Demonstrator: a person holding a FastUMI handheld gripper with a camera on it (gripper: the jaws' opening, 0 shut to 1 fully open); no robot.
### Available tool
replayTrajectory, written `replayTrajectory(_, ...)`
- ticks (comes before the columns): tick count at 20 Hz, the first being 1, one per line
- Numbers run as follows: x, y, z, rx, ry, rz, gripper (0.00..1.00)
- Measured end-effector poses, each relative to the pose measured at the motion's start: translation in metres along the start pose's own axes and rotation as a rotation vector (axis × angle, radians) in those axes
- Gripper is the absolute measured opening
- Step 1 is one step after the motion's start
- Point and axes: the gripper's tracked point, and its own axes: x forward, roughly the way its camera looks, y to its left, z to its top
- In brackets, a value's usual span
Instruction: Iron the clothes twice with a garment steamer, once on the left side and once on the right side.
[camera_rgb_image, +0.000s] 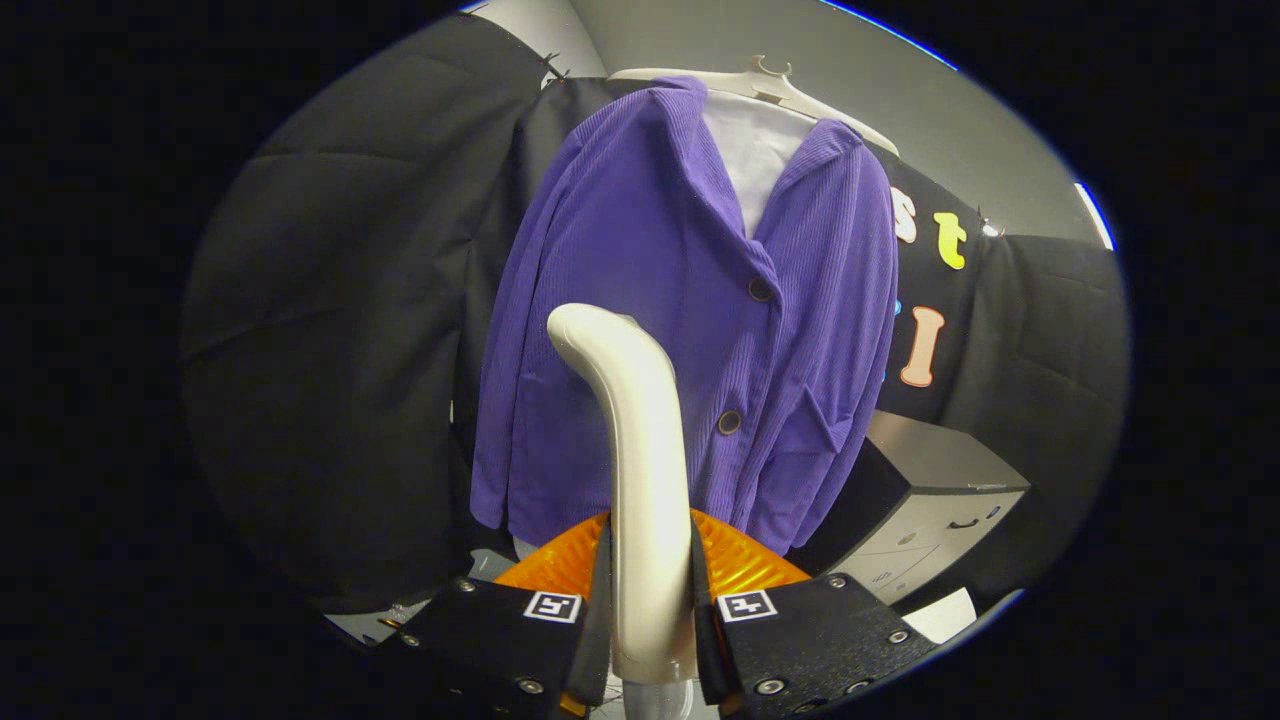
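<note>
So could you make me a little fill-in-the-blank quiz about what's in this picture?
1. The gripper is shut on the white ____ handle.
2. The jacket on the hanger is ____ in colour.
3. Under the jacket hangs a ____ shirt.
4. The steamer rises ____ the two fingers.

Missing words: steamer; purple; white; between

Garment steamer (640, 480): cream-white, smooth, shiny handle. Stands upright between two black fingers of tongs (648, 610); both fingers press its sides. Top bends over toward purple jacket, rounded end close before cloth; touching or not, cannot tell. Orange ribbed part (745, 560) sits behind handle, low, just past fingers.

Purple jacket (690, 330): ribbed cloth, collar open, white lining inside. Hangs on white hanger (765, 80), front facing steamer. Two dark buttons down middle, done up. Pocket on lower front. Sleeves hang straight down.
</note>
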Motion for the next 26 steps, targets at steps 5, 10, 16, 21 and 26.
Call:
replayTrajectory(5, 0.003, 0.010, -0.035, -0.002, 0.074, 0.023, 0.36)
replayTrajectory(10, 0.008, 0.016, -0.059, 0.002, 0.145, 0.056, 0.36)
replayTrajectory(16, -0.005, 0.001, -0.113, 0.022, 0.240, 0.068, 0.35)
replayTrajectory(21, -0.029, -0.040, -0.135, 0.111, 0.253, 0.076, 0.36)
replayTrajectory(26, -0.059, -0.107, -0.124, 0.233, 0.192, 0.059, 0.36)
